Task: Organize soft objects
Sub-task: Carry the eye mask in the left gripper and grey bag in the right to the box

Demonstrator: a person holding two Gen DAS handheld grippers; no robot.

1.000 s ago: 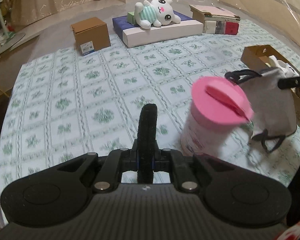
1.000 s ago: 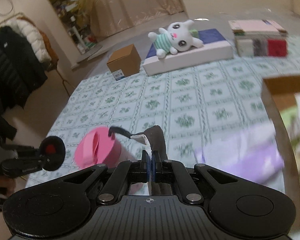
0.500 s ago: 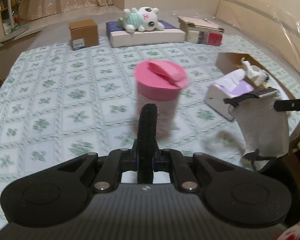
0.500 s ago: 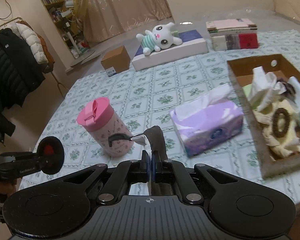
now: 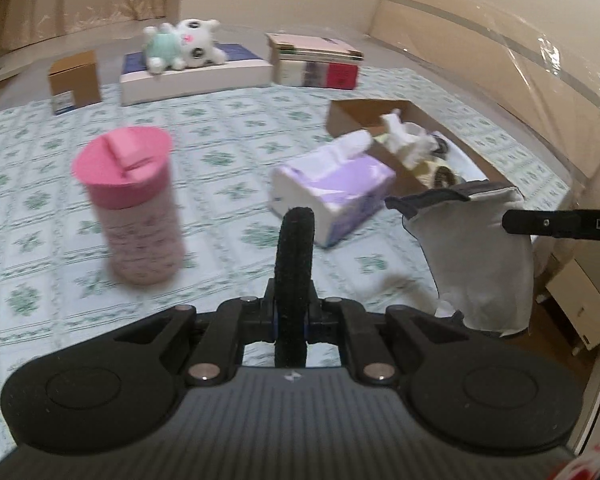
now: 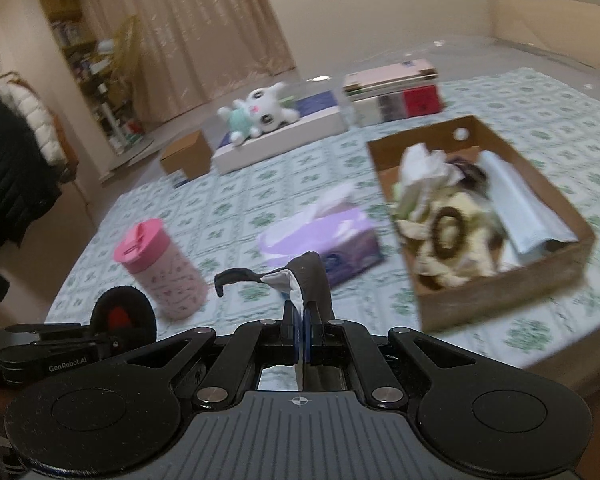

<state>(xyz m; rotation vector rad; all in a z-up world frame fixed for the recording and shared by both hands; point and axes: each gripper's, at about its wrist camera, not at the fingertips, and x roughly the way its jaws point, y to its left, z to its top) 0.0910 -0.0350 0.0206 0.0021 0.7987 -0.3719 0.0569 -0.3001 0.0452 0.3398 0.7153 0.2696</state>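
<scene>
My right gripper (image 6: 302, 300) is shut on a grey and white face mask (image 6: 300, 276) and holds it in the air above the near edge of the bed. The mask hangs from that gripper in the left wrist view (image 5: 476, 256). An open cardboard box (image 6: 540, 276) with several soft items inside sits to the right; it also shows in the left wrist view (image 5: 352, 116). A purple tissue pack (image 6: 320, 240) lies in front of the mask and shows in the left wrist view (image 5: 332, 192). My left gripper (image 5: 296, 240) is shut and empty, low at the left.
A pink-lidded cup (image 5: 136, 208) stands on the patterned bedspread (image 5: 220, 152) at the left. A plush rabbit (image 6: 256, 116) lies on a flat white box at the back. Stacked books (image 6: 396, 92) and a small carton (image 6: 186, 156) stand near it. A coat hangs at far left.
Both grippers swung to the right. The cup slid left in both views. The cardboard box came nearer in the right wrist view. The mask stayed clamped.
</scene>
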